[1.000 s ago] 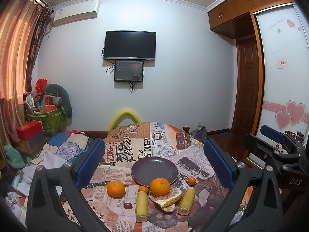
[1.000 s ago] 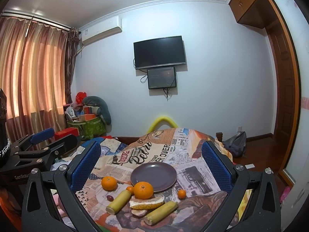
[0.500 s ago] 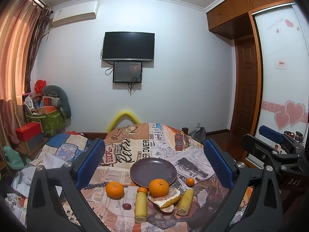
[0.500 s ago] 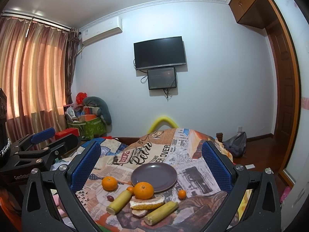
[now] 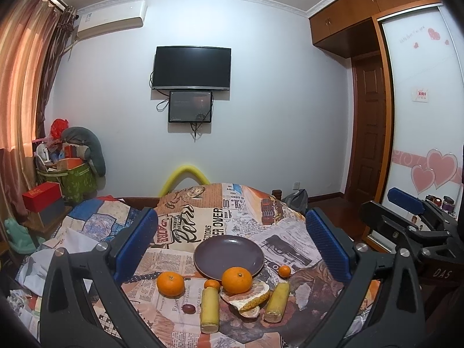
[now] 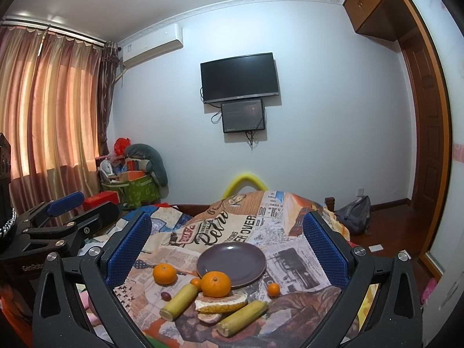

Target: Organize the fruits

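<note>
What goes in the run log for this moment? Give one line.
phase: pre-grasp | left gripper: open, holding nothing | right gripper: open, holding nothing | plate: bare | fruit: on tablecloth

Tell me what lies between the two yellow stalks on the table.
Between the left stalk and right stalk, peeled citrus pieces lie, clear in both wrist views.

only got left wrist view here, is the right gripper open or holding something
Observer: The right gripper is open, with nothing between its pads.
Operator: whats the grey thing behind the tables right edge
Observer: A grey backpack, standing on the floor by the wall.
Operator: anything else on that floor
Observer: A small white card lies flat on the wood floor.
</note>
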The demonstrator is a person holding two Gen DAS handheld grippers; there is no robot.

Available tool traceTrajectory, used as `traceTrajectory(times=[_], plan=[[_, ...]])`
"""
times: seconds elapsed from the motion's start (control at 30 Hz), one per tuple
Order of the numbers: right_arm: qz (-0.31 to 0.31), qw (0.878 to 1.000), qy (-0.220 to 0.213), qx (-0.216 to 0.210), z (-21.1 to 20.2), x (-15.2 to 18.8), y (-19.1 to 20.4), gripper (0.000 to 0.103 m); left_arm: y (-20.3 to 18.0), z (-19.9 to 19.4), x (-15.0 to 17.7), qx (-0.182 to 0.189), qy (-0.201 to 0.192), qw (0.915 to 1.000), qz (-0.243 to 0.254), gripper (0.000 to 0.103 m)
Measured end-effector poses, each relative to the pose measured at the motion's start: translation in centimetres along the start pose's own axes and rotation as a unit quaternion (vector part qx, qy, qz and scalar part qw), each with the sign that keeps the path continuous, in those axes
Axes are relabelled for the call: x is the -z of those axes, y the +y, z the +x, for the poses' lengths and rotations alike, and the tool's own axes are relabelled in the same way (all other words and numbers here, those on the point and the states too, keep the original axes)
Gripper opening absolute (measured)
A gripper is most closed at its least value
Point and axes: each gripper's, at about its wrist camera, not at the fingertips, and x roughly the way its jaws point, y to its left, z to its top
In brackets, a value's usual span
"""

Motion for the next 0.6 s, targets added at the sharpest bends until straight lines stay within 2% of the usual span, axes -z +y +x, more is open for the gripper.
traceTrajectory(times=[0.6], plan=[[0.003,1.000,0.002,0.000,0.13,0.13,-0.02,0.103,0.39,0.20,-0.01,0.000,0.003,1.0000,-0.003,0.103]])
